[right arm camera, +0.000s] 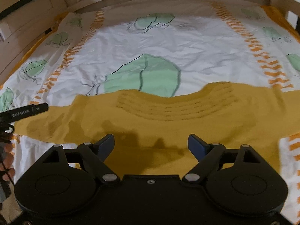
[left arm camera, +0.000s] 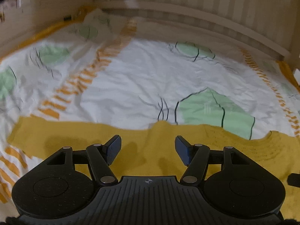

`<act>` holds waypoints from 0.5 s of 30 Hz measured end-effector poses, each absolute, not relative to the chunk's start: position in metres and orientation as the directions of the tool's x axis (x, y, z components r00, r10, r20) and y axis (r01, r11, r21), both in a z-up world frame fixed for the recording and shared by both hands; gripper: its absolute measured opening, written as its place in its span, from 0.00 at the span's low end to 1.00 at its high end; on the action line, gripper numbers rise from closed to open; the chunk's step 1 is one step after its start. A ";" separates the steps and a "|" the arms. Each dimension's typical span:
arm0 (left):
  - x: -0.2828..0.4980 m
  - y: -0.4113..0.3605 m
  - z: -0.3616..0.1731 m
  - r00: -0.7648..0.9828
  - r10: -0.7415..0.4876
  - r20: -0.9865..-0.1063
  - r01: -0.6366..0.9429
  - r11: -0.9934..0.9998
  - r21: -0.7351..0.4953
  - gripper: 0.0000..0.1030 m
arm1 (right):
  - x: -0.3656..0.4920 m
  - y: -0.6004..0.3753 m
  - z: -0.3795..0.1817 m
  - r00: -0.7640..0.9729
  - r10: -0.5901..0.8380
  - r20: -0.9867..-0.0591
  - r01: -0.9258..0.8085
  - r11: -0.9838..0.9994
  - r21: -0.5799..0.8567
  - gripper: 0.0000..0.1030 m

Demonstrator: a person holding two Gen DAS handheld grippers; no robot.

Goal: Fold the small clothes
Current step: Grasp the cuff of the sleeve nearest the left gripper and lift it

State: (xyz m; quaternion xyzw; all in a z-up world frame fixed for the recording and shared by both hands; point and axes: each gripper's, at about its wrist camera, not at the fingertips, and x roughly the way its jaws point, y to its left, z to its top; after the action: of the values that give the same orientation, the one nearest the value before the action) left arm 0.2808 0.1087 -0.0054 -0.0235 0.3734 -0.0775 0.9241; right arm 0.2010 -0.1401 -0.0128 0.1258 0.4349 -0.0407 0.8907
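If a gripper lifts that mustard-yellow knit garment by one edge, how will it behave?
The mustard-yellow knit garment probably droops limply: it lies flat, its edge wavy. Likely light, being thin. Pushed, it would probably bunch on the wrinkled leaf-print sheet rather than slide.

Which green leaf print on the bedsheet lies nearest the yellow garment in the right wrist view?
The large central leaf: its lower edge disappears under the yellow garment, while the smaller leaves sit apart, farther up the bedsheet or off to the sides.

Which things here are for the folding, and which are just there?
For the folding:
yellow garment
left gripper, open
right gripper, open

Just there:
leaf-print bedsheet
wooden headboard
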 end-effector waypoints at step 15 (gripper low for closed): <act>0.292 0.249 -0.029 0.791 -0.083 -0.606 -0.164 0.926 -0.340 0.60 | 0.235 -0.077 -0.031 0.618 0.094 -0.780 0.088 0.978 0.188 0.84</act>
State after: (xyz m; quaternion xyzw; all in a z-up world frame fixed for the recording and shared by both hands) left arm 0.2924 0.2494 -0.0292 -0.1911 0.3224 0.0219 0.9269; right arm 0.2348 -0.0769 -0.0312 0.1044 0.4370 0.0017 0.8934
